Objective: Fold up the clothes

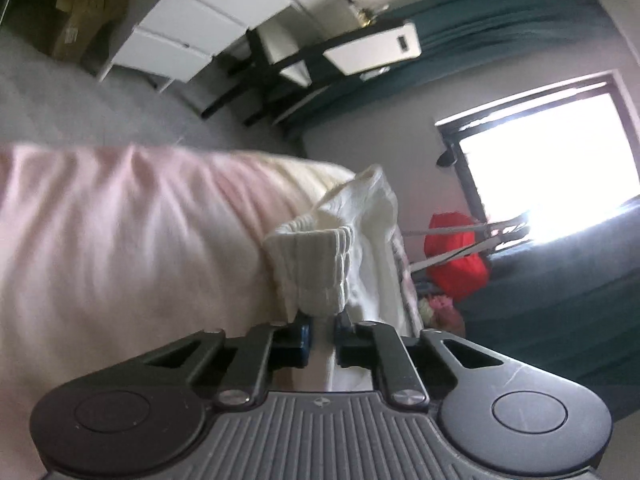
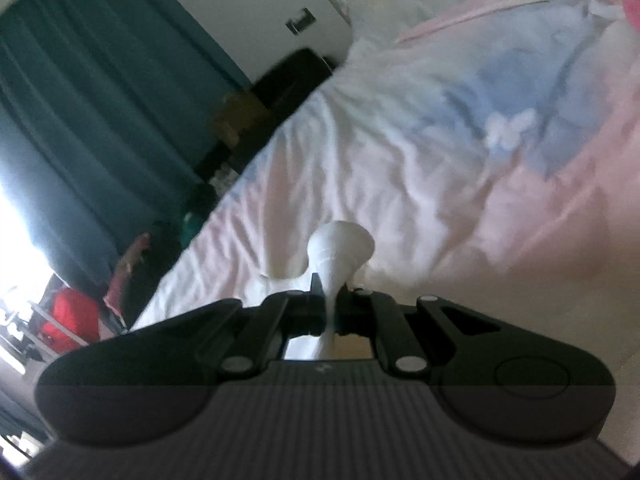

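Observation:
My left gripper (image 1: 321, 334) is shut on a white knitted garment (image 1: 320, 268). Its ribbed cuff bunches up just beyond the fingers and hangs over the edge of the pink bed cover (image 1: 120, 240). My right gripper (image 2: 330, 304) is shut on another part of the white garment (image 2: 340, 248), which fans out past the fingers. It is held above the pink and pale blue bed cover (image 2: 440, 152). Both views are tilted and blurred.
White drawers (image 1: 200, 20), a cardboard box (image 1: 84, 8) and a black-legged table (image 1: 280, 68) stand across the grey floor. A bright window (image 1: 552, 160), teal curtains (image 2: 80, 100), a red bag (image 1: 456, 256) and a dark sofa (image 1: 560, 300) lie beyond the bed.

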Available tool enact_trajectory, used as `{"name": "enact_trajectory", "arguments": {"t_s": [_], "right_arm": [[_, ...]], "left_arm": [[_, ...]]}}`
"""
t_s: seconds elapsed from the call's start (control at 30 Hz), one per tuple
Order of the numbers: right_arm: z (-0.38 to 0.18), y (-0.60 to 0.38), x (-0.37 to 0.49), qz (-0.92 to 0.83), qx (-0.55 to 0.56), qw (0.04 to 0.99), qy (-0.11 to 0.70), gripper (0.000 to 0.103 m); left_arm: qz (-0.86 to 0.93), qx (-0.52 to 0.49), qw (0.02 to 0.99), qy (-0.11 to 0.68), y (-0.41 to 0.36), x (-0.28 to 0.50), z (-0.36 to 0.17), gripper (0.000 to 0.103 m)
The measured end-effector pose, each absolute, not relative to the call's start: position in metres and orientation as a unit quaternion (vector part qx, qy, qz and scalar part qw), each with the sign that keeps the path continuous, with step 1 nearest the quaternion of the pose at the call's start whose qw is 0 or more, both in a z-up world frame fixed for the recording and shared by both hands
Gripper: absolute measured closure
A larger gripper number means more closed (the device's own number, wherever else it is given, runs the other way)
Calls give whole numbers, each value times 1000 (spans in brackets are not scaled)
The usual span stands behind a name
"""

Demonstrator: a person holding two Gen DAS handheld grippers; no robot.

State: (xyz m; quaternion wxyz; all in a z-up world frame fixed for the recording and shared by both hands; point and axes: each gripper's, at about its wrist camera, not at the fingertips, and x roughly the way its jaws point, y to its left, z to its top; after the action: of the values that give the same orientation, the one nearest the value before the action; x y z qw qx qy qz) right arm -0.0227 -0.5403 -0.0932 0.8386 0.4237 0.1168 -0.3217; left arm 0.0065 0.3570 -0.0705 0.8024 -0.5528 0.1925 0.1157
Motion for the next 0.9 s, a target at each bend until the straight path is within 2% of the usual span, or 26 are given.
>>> {"name": "enact_trajectory", "arguments": {"t_s": [0.13, 0.27, 0.53, 0.63, 0.67, 0.7, 0.73, 0.77, 0.8, 0.83, 0.9], "right_arm": [[-93, -541, -30, -325, 437, 831, 116, 97], [-90, -537, -42, -351, 442, 817, 118, 97], [-114, -546, -66, -436, 481, 735, 199, 96], [-126, -550, -72, -432, 514, 711, 209, 93], [-129, -551, -74, -429, 524, 706, 209, 92], [-129, -552, -74, -424, 527, 706, 211, 91], [-128, -553, -73, -419, 529, 706, 213, 86], [-126, -552, -73, -418, 527, 709, 213, 80], [-123, -550, -74, -418, 523, 711, 213, 63], [-118, -549, -73, -418, 517, 718, 205, 36], [-108, -546, -73, -418, 497, 736, 192, 16]], "left_arm": [[94, -559, 797, 209, 378, -16, -39, 94], [97, -536, 797, 261, 389, -47, -24, 95], [167, -434, 811, 356, 388, -48, -60, 93], [164, -395, 829, 360, 377, -46, -52, 83], [164, -379, 835, 364, 371, -44, -48, 75], [164, -363, 840, 368, 367, -42, -44, 60], [168, -351, 842, 373, 362, -40, -41, 50], [179, -341, 842, 379, 359, -42, -37, 35], [185, -329, 844, 380, 355, -44, -31, 28], [188, -314, 850, 379, 351, -45, -27, 26], [198, -283, 858, 379, 340, -49, -17, 19]]}}
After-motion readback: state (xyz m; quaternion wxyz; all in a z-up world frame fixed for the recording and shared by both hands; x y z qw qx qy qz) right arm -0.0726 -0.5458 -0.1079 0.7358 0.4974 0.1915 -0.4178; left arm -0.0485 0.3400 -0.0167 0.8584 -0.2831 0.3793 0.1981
